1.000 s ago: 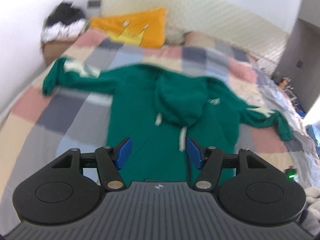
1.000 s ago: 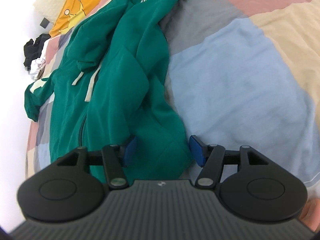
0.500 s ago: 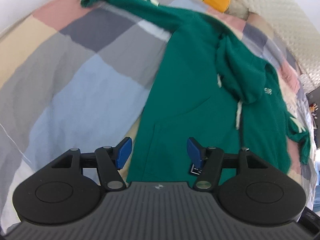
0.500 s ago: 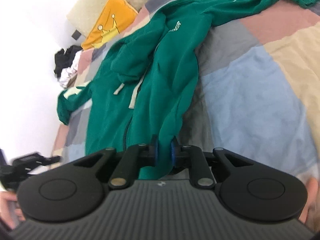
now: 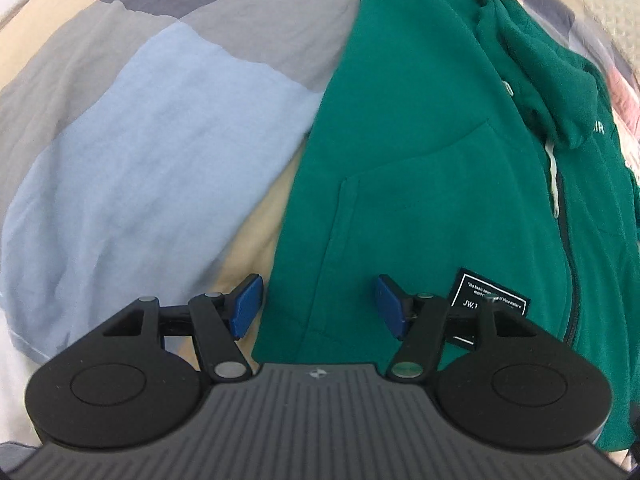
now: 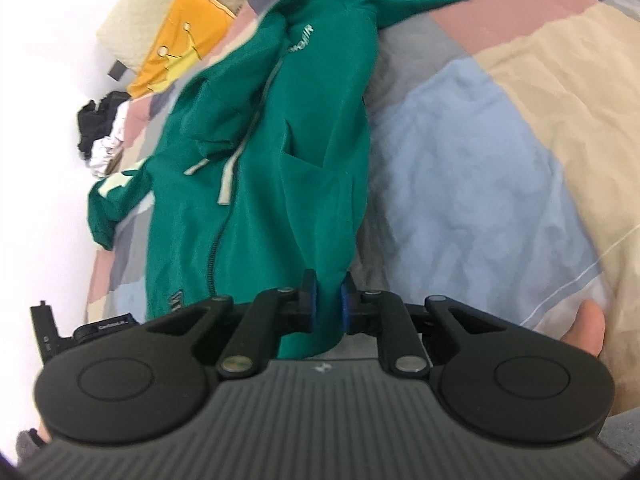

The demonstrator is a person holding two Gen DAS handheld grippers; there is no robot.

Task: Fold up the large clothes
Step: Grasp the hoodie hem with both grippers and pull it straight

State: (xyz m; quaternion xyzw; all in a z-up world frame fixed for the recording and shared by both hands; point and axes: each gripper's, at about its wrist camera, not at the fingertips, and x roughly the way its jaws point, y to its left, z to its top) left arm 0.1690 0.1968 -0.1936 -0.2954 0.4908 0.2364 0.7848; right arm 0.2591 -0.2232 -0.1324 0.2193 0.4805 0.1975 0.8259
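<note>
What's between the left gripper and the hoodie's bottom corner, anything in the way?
Nothing visible. The left gripper is open right above the hoodie, its jaws straddling the corner, with only the quilt beside it. The right gripper is shut on the hoodie's other corner.

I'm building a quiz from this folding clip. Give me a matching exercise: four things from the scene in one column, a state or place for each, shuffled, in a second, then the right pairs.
Things:
1. left gripper
2. right gripper
3. yellow crown pillow
4. black label

States or places:
A. at the head of the bed, against the cream headboard
B. sewn near the green zip hoodie's bottom hem
C. jaws apart, straddling the hoodie's bottom side edge
D. jaws clamped on a fold of the hoodie's bottom corner

Pairs: 1-C, 2-D, 3-A, 4-B
</note>
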